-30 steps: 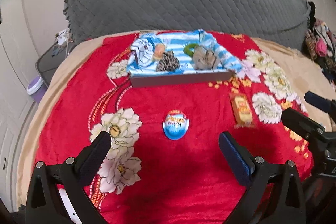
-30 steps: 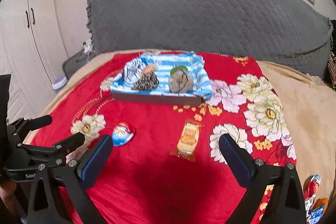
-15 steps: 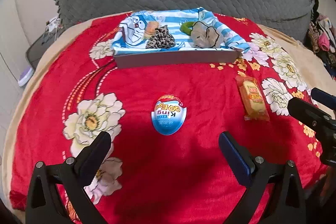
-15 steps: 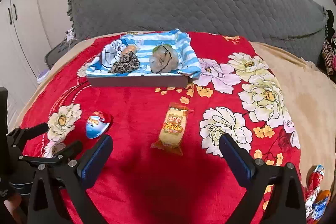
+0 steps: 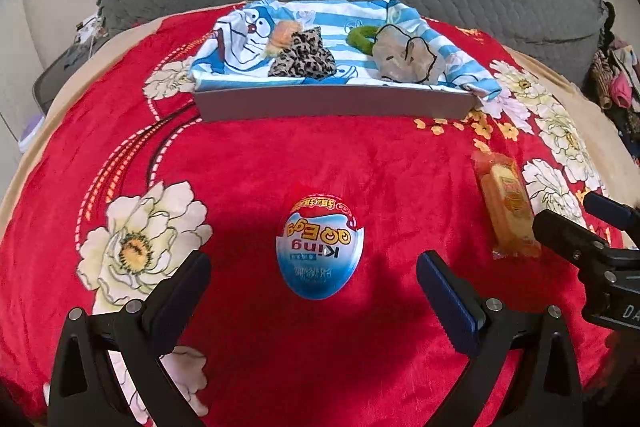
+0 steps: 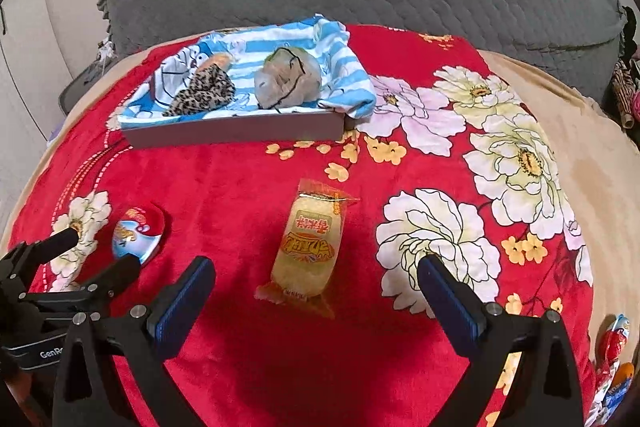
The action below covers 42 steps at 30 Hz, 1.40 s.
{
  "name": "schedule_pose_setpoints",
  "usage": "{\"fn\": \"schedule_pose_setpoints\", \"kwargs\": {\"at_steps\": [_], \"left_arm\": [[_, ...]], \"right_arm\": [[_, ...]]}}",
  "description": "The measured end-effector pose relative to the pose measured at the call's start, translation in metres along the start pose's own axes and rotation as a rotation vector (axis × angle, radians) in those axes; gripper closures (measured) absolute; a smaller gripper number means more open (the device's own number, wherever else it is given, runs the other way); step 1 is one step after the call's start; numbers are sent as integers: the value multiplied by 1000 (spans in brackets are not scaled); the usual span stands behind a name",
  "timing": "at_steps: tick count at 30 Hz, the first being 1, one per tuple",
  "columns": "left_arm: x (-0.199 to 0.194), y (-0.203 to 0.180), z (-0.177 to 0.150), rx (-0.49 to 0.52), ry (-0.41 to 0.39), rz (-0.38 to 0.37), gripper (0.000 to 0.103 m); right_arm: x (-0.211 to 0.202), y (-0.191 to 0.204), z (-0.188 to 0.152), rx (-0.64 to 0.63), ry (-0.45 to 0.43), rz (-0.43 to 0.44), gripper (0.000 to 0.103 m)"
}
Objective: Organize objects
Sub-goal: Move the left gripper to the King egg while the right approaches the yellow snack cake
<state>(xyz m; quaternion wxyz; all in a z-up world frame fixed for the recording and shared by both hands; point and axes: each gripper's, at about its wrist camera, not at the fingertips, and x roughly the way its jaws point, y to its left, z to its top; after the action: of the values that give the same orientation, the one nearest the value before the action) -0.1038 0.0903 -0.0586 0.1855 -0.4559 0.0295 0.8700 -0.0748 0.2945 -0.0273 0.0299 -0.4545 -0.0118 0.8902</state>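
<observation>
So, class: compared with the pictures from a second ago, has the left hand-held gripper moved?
Yes. The left hand-held gripper has advanced toward the egg-shaped packet, which lies nearer its fingers, as does the grey tray.

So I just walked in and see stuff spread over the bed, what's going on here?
A person is tidying with a handheld gripper in each hand. The left gripper is open, lined up on the blue egg-shaped snack; the right gripper is open over the yellow snack packet. Both snacks lie on the red blanket, neither gripped. The grey tray beyond holds a striped cloth and small items.
</observation>
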Motion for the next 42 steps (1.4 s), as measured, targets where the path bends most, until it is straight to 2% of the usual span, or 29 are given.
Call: {"fn": "schedule_pose_setpoints", "kwargs": {"at_steps": [15,25,27,31,33,38,40,42], "left_arm": [[32,10,10,-64,35,-1,1],[44,6,13,-49,47,12,4],[47,6,13,-49,50,15,5],[51,5,13,-49,56,12,10],[52,5,13,-48,56,11,12],[53,3,13,-41,60,-9,30],[54,2,13,-40,70,-25,38],[54,0,13,-33,69,-31,41]], "right_arm": [[29,-7,6,26,48,-20,1],[43,-3,11,4,56,-27,2],[46,-3,12,3,59,-30,5],[52,-1,13,-3,63,-40,8],[55,-1,14,-2,67,-39,13],[66,-1,14,5,92,-36,31],[68,-1,13,8,102,-29,32],[68,-1,12,11,106,-30,35]]}}
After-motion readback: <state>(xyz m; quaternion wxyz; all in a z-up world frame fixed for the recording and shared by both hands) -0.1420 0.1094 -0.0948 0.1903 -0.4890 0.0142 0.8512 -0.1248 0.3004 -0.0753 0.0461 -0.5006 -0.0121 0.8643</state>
